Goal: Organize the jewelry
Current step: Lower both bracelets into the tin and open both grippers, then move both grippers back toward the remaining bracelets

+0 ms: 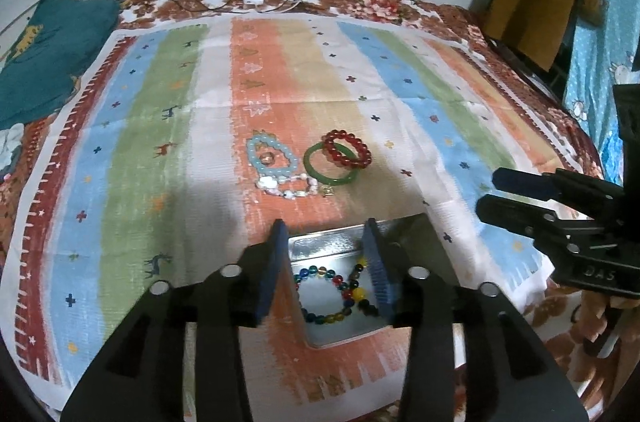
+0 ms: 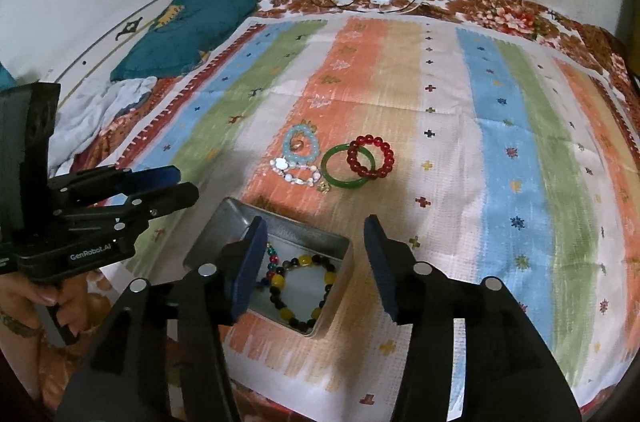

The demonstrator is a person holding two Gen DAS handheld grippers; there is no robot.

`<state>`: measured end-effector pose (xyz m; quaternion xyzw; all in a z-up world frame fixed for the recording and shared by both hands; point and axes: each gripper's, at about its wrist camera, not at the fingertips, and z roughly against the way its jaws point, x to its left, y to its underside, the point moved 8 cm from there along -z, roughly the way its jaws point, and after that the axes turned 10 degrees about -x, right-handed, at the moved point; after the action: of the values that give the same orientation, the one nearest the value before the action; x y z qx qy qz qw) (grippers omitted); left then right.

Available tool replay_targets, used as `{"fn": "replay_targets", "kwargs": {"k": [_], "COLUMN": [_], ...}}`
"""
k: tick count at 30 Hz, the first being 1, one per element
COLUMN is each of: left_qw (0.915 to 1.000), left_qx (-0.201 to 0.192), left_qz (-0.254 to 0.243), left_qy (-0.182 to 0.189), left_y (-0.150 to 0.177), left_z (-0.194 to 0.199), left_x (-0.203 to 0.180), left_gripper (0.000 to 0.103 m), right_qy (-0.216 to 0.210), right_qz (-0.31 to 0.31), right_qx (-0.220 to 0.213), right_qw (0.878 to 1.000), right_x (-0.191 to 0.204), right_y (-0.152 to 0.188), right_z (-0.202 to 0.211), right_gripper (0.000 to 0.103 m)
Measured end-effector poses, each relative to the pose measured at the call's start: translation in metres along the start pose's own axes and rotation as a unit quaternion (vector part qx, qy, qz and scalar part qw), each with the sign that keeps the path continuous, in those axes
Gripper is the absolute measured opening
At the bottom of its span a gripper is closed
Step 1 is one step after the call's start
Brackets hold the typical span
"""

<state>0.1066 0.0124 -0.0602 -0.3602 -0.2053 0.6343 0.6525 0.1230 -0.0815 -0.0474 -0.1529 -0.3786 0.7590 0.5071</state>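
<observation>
Both claws hang spread and empty: the left gripper [image 1: 326, 262] over the metal tin [image 1: 320, 242], the right gripper [image 2: 316, 262] straddling its right wall. Two beaded bracelets [image 2: 300, 286] already lie inside, so the tin looks like the collecting spot. At twelve o'clock wait the green bangle [image 2: 346, 172], red bead bracelet [image 2: 370, 158], pale blue bracelet [image 2: 300, 146] and white bracelet [image 2: 296, 174] on the striped cloth [image 2: 500, 142].

Both tools, left tool [image 1: 326, 262] and right tool [image 2: 316, 262]: black plastic frames, blue ribbed pads, silver round fasteners; left body marked "GenRobot.AI".
</observation>
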Motion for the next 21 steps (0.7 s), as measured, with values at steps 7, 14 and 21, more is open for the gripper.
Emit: {"fn": "replay_targets", "kwargs": {"k": [7,14,21], "left_qw": [0.9993,0.9983,0.9973], "left_qx": [0.006,0.011,0.023], "left_qz": [0.027,0.049,0.062], "left_qy": [-0.024,-0.029,-0.034], "left_y": [-0.003,-0.005,-0.006], "left_z": [-0.009,-0.018,-0.036], "left_x": [0.021,0.033,0.040], "left_gripper": [0.071,0.087,0.091], "right_qy": [0.012,0.024,0.043], "right_qz": [-0.022,-0.044,-0.053], "right_qx": [0.012,0.010,0.016], "right_qw": [1.000,0.999,0.998], "right_x": [-0.013,-0.026,-0.040], "right_y": [0.000,-0.006,-0.014], "right_z": [-0.010,-0.019,-0.038], "right_gripper": [0.063,0.079,0.079]}}
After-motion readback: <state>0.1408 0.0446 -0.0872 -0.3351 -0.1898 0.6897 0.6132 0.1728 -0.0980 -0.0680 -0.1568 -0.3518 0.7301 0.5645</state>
